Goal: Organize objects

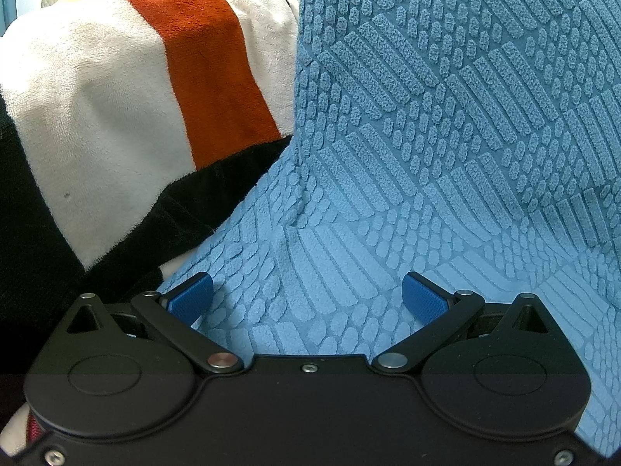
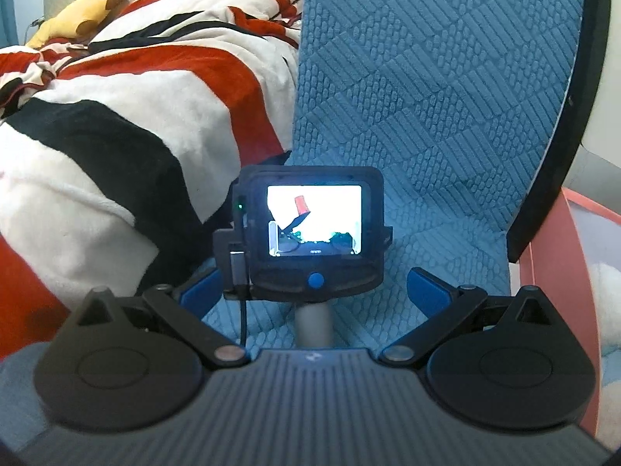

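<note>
Both grippers — left gripper (image 1: pixel 306 295), right gripper (image 2: pixel 314 295) — stand spread wide, gripping nothing, perhaps brushing the ribbed blue towel (image 1: pixel 446 124) beside a plush striped blanket (image 1: pixel 116 89).

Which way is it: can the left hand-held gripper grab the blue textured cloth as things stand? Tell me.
Probably yes. The left hand-held gripper is open, with the blue textured cloth lying right between and ahead of its fingers, and nothing in between.

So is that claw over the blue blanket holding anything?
No, the left claw is open, its blue pads spread apart over the blue blanket.
</note>
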Demonstrator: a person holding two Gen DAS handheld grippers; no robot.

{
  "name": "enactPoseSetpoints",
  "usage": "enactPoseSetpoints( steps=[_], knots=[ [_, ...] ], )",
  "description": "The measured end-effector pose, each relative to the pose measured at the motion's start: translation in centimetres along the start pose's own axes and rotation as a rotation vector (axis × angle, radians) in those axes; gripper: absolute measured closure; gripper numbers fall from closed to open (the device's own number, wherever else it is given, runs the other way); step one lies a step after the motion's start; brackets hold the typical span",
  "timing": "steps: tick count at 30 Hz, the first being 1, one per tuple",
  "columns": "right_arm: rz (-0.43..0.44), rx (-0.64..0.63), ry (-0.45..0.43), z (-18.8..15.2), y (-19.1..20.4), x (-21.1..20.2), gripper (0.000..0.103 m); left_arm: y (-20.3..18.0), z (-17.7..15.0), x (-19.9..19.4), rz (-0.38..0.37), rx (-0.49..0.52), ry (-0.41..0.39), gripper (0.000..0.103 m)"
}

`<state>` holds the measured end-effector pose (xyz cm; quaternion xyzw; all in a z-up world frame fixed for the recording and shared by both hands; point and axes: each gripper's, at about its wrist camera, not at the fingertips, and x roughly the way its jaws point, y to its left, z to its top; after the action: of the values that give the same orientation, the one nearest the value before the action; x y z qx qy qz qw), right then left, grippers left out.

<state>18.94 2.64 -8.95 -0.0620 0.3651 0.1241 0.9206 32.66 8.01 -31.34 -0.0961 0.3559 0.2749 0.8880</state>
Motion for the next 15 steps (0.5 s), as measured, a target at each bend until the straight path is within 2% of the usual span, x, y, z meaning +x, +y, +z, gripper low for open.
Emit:
enactPoseSetpoints(
  steps=[11,15],
  knots=[
    [-0.027,-0.038,-0.008,-0.24,-0.03,-0.06,0.000,-0.26,0.03,-0.01,0.003,-0.002,0.000,0.000],
    [0.011,-0.011,-0.024,0.35,-0.80,-0.32,0.000,-0.04,0.01,-0.03,0.004,-0.003,0.000,0.000]
  ],
)
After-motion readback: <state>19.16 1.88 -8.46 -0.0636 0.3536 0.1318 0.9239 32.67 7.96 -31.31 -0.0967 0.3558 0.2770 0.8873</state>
